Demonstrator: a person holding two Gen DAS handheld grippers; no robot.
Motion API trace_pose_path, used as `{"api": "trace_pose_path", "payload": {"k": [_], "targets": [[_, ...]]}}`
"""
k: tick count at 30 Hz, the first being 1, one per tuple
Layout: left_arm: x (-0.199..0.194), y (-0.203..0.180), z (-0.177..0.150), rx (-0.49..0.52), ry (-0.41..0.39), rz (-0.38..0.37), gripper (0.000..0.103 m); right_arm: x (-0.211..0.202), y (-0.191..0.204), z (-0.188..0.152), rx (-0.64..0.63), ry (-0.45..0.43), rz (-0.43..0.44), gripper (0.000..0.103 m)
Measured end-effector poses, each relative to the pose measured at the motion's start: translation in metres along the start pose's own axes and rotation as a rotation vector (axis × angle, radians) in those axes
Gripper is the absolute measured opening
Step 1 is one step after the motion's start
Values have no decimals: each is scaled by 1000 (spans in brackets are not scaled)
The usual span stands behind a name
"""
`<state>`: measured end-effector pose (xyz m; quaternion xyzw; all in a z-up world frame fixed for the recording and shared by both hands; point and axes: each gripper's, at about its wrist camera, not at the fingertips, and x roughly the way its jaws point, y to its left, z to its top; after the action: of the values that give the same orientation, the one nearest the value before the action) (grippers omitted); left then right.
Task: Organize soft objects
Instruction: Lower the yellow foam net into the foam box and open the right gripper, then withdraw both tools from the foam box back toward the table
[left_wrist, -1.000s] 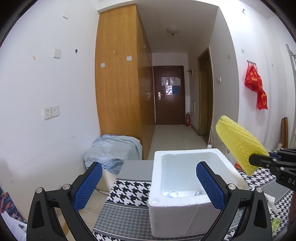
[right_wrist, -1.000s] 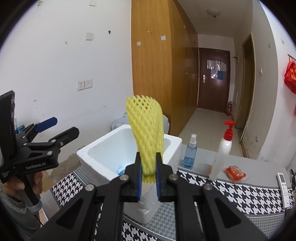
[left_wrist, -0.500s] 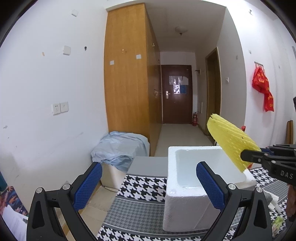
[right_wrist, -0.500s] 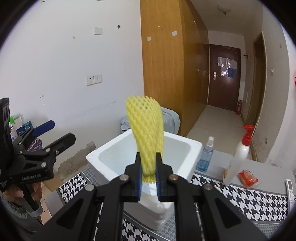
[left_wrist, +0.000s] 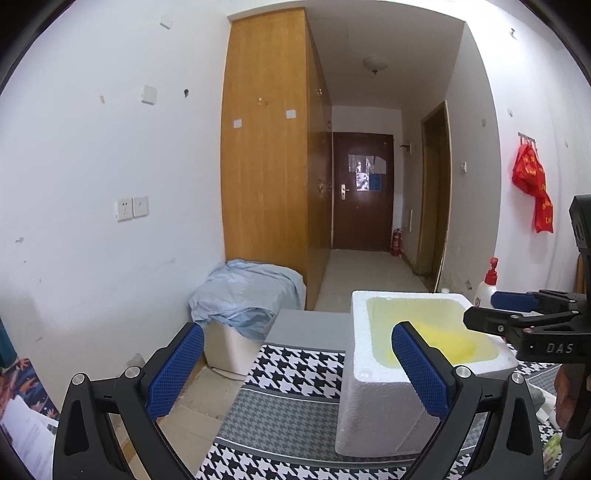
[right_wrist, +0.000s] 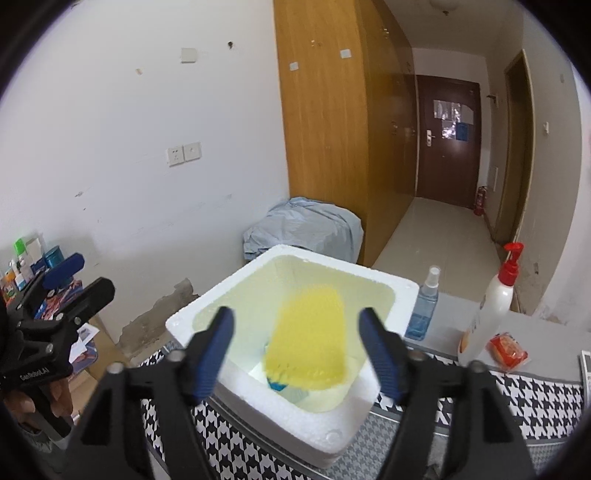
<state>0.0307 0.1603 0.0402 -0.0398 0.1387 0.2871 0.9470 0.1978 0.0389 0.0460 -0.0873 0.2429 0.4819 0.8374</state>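
Over foam box (right_wrist: 334, 434) | right gripper (right_wrist: 299, 354) spread wide, empty; yellow foam net (right_wrist: 308, 343) inside | left gripper (left_wrist: 297, 373) wide, empty

Home hallway (wardrobe (left_wrist: 266, 147), entrance door (left_wrist: 362, 192))

White walls, wood wardrobe (left_wrist: 266, 155) — dark door (left_wrist: 362, 192).

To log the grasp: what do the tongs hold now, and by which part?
Nothing. The right tongs are open above the foam box, with the yellow net free between them. The left tongs are open too.
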Motion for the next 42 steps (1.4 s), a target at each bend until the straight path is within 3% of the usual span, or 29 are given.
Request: {"api": "trace_pose_path", "payload": {"k": [3, 9, 42], "targets": [[0, -1, 0, 0, 1, -1, 102, -2, -1, 0, 6, -1, 10, 95], [-2, -1, 0, -2, 1, 6, 102, -11, 3, 1, -13, -24, 12, 103], [-45, -61, 7, 70, -46, -142, 102, -95, -14, -26, -18, -142, -84, 103]]}}
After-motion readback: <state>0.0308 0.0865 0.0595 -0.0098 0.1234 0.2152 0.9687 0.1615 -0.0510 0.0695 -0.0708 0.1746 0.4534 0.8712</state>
